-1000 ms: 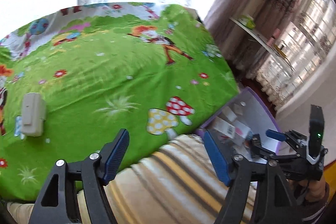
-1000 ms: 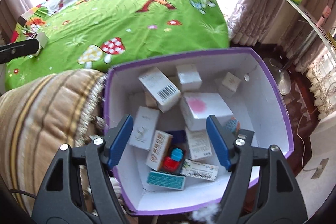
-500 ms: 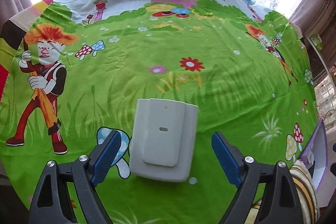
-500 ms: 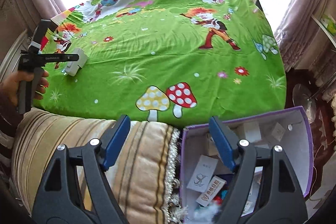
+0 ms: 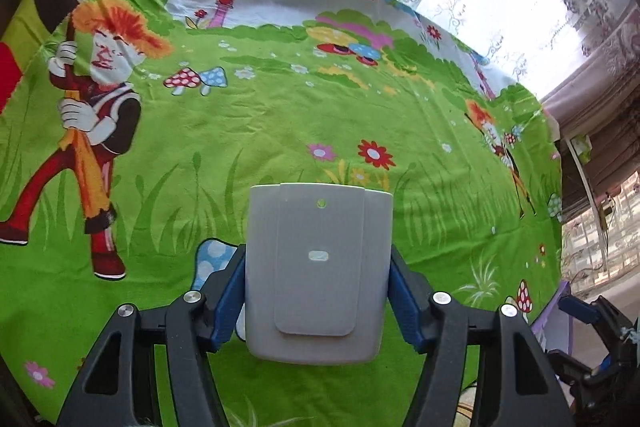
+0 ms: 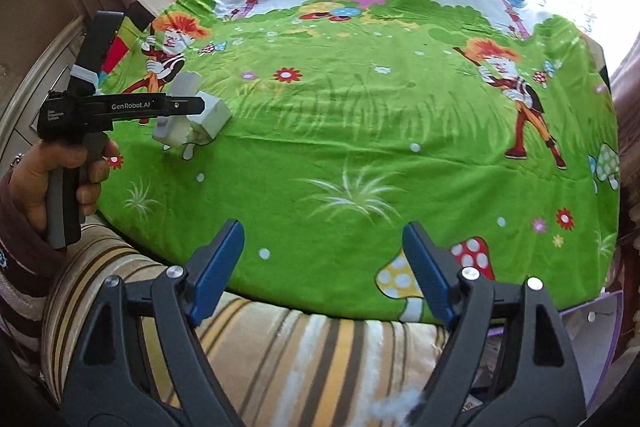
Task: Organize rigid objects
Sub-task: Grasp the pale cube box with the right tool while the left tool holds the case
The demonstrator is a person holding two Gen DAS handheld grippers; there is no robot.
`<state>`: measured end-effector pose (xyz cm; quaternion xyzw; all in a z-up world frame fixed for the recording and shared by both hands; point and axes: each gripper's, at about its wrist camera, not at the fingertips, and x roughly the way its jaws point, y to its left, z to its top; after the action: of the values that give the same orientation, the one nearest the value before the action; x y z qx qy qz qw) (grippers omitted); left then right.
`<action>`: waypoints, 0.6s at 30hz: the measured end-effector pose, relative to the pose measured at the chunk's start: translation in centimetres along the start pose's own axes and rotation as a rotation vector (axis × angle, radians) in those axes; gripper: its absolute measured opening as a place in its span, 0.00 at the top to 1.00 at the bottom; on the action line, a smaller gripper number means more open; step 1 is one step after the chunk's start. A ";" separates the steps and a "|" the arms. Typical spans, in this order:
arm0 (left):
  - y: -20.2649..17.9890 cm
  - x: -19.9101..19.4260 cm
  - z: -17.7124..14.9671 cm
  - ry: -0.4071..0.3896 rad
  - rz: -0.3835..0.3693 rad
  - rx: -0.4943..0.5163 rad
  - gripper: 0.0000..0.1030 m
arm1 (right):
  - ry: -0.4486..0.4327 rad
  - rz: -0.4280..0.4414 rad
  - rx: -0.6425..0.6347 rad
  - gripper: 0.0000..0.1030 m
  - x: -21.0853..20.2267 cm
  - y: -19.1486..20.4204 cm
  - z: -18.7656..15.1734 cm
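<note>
A white plastic device (image 5: 316,275) with a raised centre panel sits on the green cartoon cloth (image 5: 280,131). My left gripper (image 5: 316,303) is shut on its two sides, blue pads pressed against it. From the right wrist view the device (image 6: 192,123) looks slightly tilted at the cloth's left side, with the left gripper (image 6: 188,107) on it. My right gripper (image 6: 320,267) is open and empty above the table's front edge.
A striped cushion (image 6: 300,359) lies below the table's front edge. The purple box (image 6: 592,319) with small cartons is at the lower right, mostly out of view; its corner shows in the left wrist view (image 5: 560,311). Curtains and a bright window stand behind the table.
My left gripper has moved in on the white device and shut on it. My right gripper has swung left, away from the purple box, and stays open.
</note>
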<state>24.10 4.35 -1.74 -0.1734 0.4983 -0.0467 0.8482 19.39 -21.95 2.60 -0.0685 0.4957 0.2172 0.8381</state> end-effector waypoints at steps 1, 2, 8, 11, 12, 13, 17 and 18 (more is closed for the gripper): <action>0.3 -0.6 0.0 -0.018 0.006 -0.017 0.37 | 0.005 0.003 -0.015 0.19 0.6 0.8 0.5; 0.6 -1.3 0.0 -0.034 0.009 -0.034 0.37 | 0.010 0.010 -0.036 0.19 1.2 1.8 1.1; 3.1 -4.0 -0.1 -0.108 0.037 -0.115 0.37 | 0.013 0.061 -0.109 0.19 4.8 7.2 4.4; 4.2 -5.1 -0.2 -0.140 0.048 -0.144 0.37 | 0.002 0.064 -0.172 0.19 6.9 9.8 5.6; 4.5 -5.3 -0.2 -0.148 0.051 -0.149 0.37 | -0.002 0.057 -0.207 0.19 7.6 10.6 5.9; 4.7 -5.5 -0.3 -0.153 0.050 -0.154 0.37 | -0.004 0.046 -0.240 0.19 8.4 11.3 6.2; 5.6 -5.8 -0.6 -0.167 0.044 -0.178 0.37 | 0.028 0.033 -0.270 0.19 11.3 12.6 7.2; 5.7 -5.8 -0.7 -0.170 0.045 -0.182 0.37 | 0.035 0.045 -0.249 0.19 11.8 12.6 7.5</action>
<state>20.06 11.04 0.84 -0.2416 0.4306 0.0326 0.8690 24.79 -4.66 -2.57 -0.1647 0.4810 0.2943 0.8092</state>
